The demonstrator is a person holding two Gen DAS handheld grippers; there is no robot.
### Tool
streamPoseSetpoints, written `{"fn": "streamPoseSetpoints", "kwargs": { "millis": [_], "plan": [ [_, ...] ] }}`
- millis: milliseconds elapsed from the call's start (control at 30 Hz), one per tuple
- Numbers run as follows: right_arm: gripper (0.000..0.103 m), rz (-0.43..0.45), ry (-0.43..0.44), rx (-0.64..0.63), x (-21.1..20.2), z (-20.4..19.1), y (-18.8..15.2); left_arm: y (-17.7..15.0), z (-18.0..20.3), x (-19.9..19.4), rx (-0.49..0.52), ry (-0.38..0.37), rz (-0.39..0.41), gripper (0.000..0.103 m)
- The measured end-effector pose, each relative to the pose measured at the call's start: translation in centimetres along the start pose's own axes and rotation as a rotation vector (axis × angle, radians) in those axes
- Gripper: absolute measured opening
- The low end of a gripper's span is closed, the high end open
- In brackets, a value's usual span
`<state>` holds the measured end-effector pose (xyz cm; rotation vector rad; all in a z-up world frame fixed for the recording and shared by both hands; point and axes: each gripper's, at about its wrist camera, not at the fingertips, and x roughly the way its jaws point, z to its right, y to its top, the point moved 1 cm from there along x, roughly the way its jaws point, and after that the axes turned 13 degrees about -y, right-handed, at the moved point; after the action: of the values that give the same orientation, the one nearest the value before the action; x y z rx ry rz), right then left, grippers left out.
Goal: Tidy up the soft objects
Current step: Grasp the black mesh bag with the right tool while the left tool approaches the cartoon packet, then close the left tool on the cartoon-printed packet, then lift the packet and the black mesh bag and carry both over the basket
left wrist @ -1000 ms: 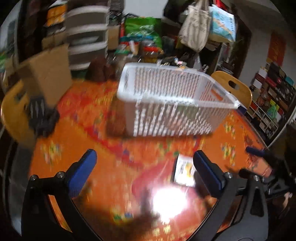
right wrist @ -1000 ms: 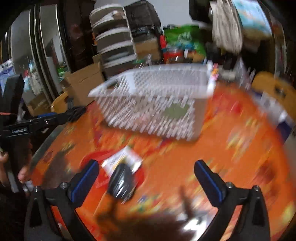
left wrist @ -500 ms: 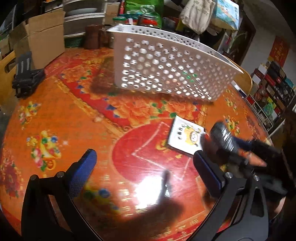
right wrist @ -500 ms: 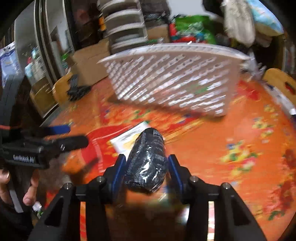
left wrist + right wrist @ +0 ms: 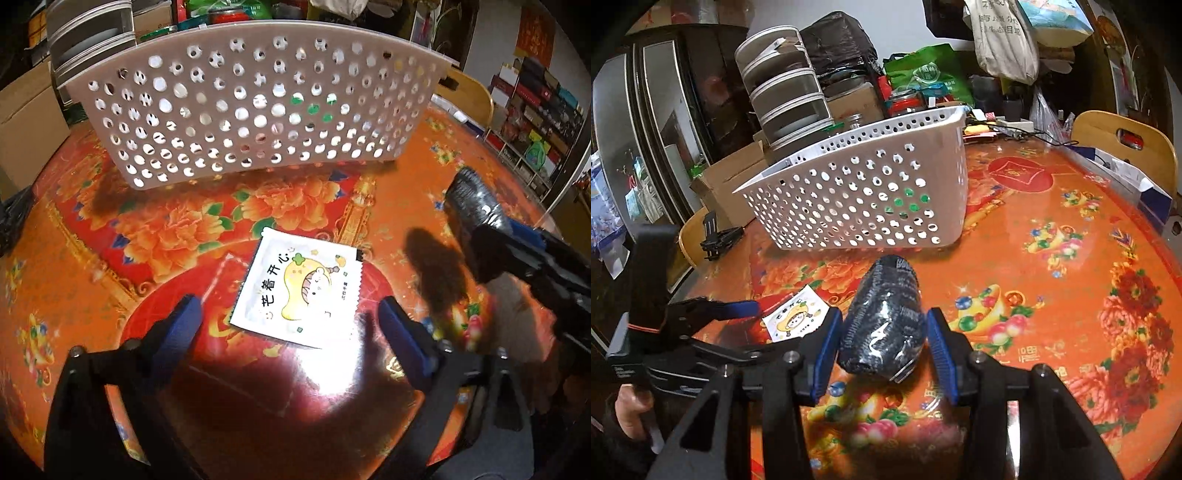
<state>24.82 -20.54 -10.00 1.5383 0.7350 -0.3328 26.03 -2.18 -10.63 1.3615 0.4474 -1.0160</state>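
The dark wrapped bundle point(image 5: 884, 321), rolled fabric in clear film, now sits clamped between the blue pads of your right gripper point(image 5: 884, 345) and looks lifted clear of the tabletop, where a second ago it lay loose beside the white sachet point(image 5: 301, 290) with both pads spread wide around it. That grab settles the first half of the job: one soft item is in hand, and the white perforated basket point(image 5: 871, 195) stands just beyond it toward the far side of the table, rim open and tilted slightly your way. The sachet, printed with a yellow cartoon figure, stays flat on the red centre of the floral tablecloth point(image 5: 110, 236), near the basket's front wall but not touching it. Your left gripper point(image 5: 290, 325) has dropped in low over it since a second ago, fingers spread wide with the sachet lying between and just ahead of them, nothing held. Something green shows through the basket's holes, though what it is cannot be told. Judging by the layout, the bundle goes forward and over the rim next, while the thin, flat sachet may prove awkward to pinch off the glossy surface.
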Motion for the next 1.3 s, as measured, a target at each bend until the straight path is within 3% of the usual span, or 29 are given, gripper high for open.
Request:
{"fn": "streamPoseSetpoints", "kwargs": {
  "millis": [67,200,333,367,400,500,933,1300],
  "plan": [
    [0.047,0.005,0.001,0.000,-0.3,0.2,-0.1,0.1,0.1,0.3,0.006,-0.005,0.005,0.087],
    [0.047,-0.002,0.003,-0.005,-0.2,0.2,-0.2,0.2,0.7,0.5,0.022,-0.005,0.031,0.059],
    [0.047,-0.002,0.005,-0.013,-0.2,0.0,-0.3,0.5,1.6,0.5,0.049,-0.011,0.038,0.046],
    [0.047,-0.001,0.005,-0.014,-0.2,0.0,-0.3,0.5,1.6,0.5,0.052,-0.011,0.042,0.033],
    [0.047,-0.001,0.004,-0.015,-0.2,0.0,-0.3,0.5,1.7,0.4,0.051,-0.025,0.048,0.028],
    [0.047,-0.001,0.002,-0.017,-0.2,-0.1,-0.3,0.4,1.8,0.3,0.049,-0.005,0.056,0.022],
    [0.047,-0.008,-0.004,-0.016,-0.1,0.0,-0.4,-1.5,1.1,-5.4,0.043,-0.050,0.177,0.017],
    [0.047,0.014,-0.003,-0.010,-0.9,0.0,-0.6,-2.7,-0.2,-7.7,0.008,-0.062,0.217,0.017]
  ]
}}
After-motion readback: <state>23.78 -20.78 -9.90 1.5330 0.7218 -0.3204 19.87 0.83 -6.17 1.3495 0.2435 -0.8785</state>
